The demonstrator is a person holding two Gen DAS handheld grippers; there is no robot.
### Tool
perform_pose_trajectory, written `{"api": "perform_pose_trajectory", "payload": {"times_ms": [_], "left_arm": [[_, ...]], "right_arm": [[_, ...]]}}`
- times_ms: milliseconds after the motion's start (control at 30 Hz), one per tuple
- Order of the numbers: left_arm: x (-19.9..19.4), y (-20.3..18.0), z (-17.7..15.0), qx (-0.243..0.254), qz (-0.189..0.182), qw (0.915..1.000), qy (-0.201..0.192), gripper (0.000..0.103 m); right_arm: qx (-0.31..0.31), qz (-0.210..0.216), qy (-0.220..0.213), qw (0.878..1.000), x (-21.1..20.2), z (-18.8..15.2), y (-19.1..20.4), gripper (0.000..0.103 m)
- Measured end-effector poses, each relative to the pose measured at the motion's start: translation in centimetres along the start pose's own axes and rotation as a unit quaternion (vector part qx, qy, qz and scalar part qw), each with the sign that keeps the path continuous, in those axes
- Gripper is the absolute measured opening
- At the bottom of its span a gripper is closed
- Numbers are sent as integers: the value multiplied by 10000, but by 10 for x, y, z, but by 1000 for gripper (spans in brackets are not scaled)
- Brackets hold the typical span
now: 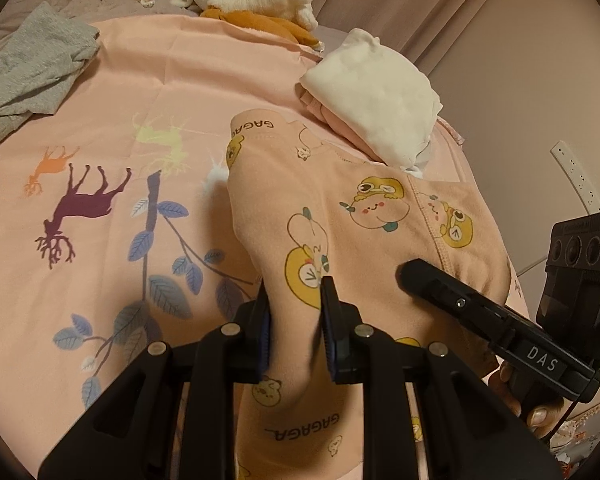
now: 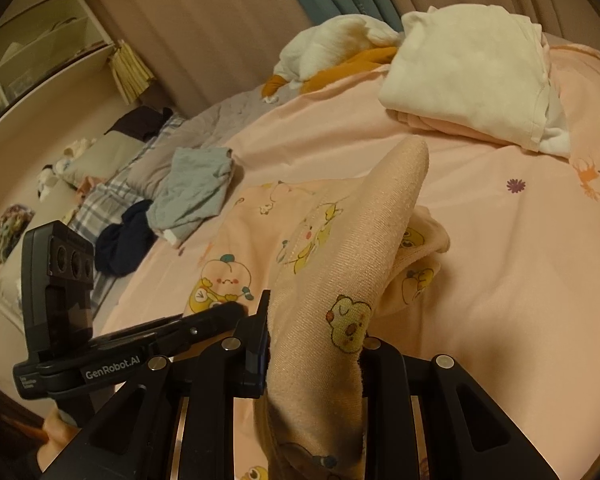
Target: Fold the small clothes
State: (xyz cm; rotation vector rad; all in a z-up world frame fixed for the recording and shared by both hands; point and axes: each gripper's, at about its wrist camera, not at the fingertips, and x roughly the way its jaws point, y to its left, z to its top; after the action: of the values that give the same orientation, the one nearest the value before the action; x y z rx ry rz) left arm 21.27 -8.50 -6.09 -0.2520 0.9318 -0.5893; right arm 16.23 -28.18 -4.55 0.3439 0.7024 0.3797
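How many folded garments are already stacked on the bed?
2 that I can tell: a white garment on top and a pink one beneath it, stacked at the bed's far right. More layers may be hidden underneath.

Peach garment (image 2: 352, 248) in right claw (image 2: 314, 344)

Right gripper (image 2: 312, 344) far finger hidden behind pink garment (image 2: 340, 280) — garment's lower end cut off at frame edge.
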Motion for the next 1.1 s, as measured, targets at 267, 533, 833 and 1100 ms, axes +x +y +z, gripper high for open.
{"api": "perform_pose_trajectory", "payload": {"times_ms": [267,533,833,1100], "left_arm": [[-26,6,-11,-32,63,9999,-109,21],[-49,15,-21,-104,130,9996,-212,21],[-69,27,-30,-155,244,9991,-302,21],[-80,40,-37,-211,371,9985,-348,21]], "right_arm": [[-131,103,2,9999,-6,-5,19,26],[-266,215,39,9994,-7,-12,40,26],[-382,314,108,9987,-3,-17,59,26],[-455,394,209,9980,5,-21,71,26]]}}
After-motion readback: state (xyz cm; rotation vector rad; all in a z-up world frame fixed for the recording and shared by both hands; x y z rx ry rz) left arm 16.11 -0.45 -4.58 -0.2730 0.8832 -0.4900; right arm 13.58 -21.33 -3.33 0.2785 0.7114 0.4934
